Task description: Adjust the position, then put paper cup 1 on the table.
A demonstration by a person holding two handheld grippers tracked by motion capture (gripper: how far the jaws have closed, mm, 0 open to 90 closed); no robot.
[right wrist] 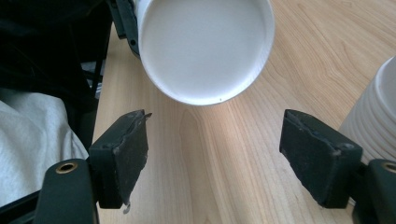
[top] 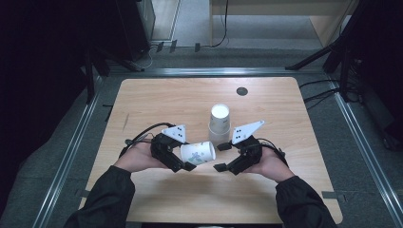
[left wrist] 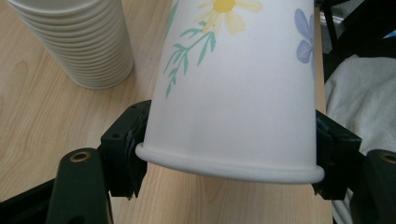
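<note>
On table point(top: 157, 99): one cup stack point(top: 219, 124); left tongs point(top: 186, 160) gripping one flowered cup point(top: 197, 153), right tongs point(top: 222, 156) wide.

Cup point(left wrist: 233, 93): matt white paper, smooth, printed with flowers, rolled rim. Cup stack point(left wrist: 74, 42): the same ribbed white paper. Table point(right wrist: 224, 154): pale wood-grain, satin finish. Left claw point(left wrist: 229, 161) and right claw point(right wrist: 215, 154): matt black plastic, scuffed pads.

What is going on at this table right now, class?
A person works with two hand-held grippers at a wooden table. The left gripper holds a flowered paper cup on its side, its jaws clamped near the rim. The right gripper faces the cup's open mouth with its jaws apart and nothing between them. A stack of paper cups stands just behind both grippers.
</note>
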